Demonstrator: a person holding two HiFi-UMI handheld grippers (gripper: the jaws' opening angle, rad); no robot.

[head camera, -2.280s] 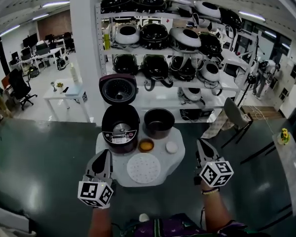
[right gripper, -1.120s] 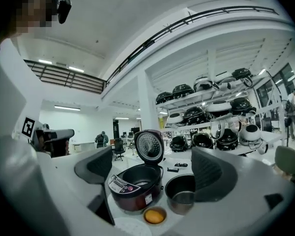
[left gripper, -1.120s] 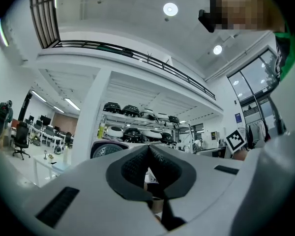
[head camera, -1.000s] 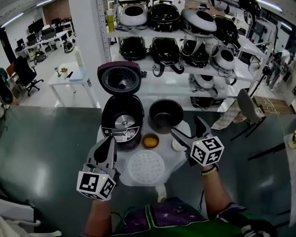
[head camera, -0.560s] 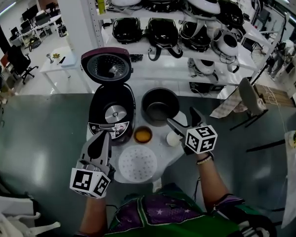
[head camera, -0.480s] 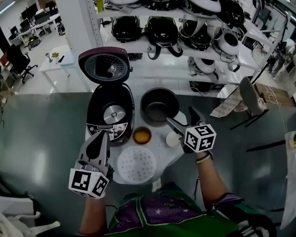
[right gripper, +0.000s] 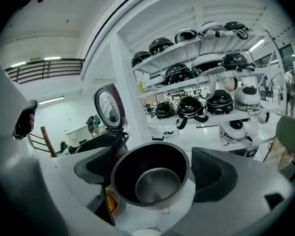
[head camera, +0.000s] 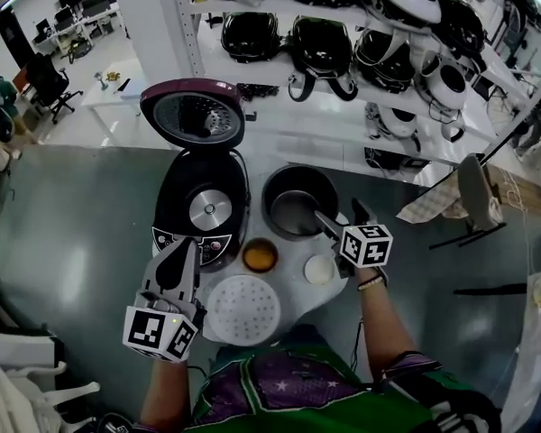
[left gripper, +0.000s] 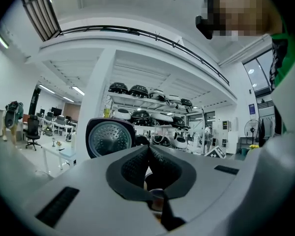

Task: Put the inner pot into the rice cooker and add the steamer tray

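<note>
Right gripper [head camera: 343,219] jaws apart, framing dark round metal inner pot [head camera: 298,207] (rim contact unclear). Left gripper [head camera: 182,264] jaws closed, empty. Risk: thin rim grip slips, pot tips against open maroon rice cooker [head camera: 203,210].

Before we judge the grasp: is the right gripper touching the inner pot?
Cannot tell. In the right gripper view the open right gripper frames the inner pot; its rim overlaps one jaw, with a gap beside the other.

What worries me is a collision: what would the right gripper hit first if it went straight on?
The inner pot: it sits straight ahead, framed between the jaws of the open right gripper, its near rim closest. How far off it is, the views don't settle.
</note>
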